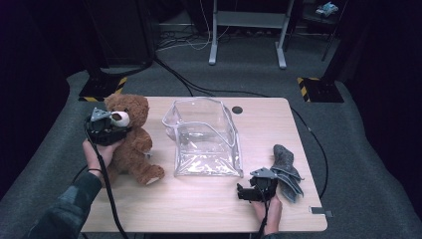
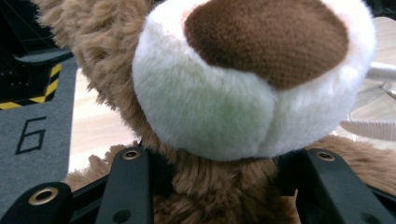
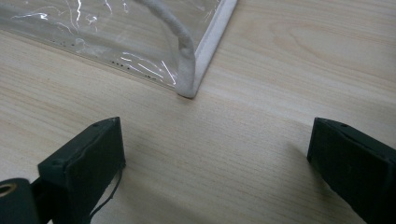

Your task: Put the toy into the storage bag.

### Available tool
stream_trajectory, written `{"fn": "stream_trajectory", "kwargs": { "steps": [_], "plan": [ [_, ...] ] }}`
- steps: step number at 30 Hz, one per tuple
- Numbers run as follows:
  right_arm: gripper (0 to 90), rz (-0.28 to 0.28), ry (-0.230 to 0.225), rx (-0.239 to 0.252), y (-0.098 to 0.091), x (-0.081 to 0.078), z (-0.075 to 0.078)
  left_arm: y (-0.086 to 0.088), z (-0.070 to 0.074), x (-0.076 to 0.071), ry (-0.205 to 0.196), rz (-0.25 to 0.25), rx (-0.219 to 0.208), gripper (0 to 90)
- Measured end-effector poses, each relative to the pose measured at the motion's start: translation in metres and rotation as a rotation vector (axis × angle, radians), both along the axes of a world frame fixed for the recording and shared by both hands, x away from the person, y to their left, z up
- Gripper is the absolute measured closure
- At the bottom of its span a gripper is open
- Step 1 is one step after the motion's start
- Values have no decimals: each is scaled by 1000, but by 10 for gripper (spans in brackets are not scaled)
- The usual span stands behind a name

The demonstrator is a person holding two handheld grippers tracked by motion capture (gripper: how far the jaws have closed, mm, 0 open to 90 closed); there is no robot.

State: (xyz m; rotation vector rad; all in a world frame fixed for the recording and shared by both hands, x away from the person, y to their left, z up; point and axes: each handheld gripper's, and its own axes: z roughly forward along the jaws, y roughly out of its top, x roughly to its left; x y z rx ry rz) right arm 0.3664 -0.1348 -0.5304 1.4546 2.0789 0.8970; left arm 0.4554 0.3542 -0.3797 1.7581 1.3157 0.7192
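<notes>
Brown plush teddy bear (image 1: 130,139) is being gripped at its neck by left tongs (image 2: 224,186); right tongs (image 3: 215,158) are waiting apart, near clear plastic bag (image 1: 204,137); next, bagging it.

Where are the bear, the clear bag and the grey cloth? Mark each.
bear (image 1: 130,149), high view, on its belly.
clear bag (image 1: 205,149), high view, on its front panel.
grey cloth (image 1: 285,162), high view, on its middle fold.

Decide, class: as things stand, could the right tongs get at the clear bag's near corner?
Probably yes: the right tongs stand open facing the clear bag, with bare table between them.
</notes>
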Motion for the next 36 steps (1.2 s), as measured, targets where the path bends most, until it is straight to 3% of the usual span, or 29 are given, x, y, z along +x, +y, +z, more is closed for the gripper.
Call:
{"fn": "stream_trajectory", "kwargs": {
  "steps": [17,36],
  "plan": [
    [32,-1,0,0,0,0,0,-1,38,18,-61,18,11,539],
    [32,-1,-1,0,0,0,0,-7,94,35,-141,37,20,535]
  ]
}}
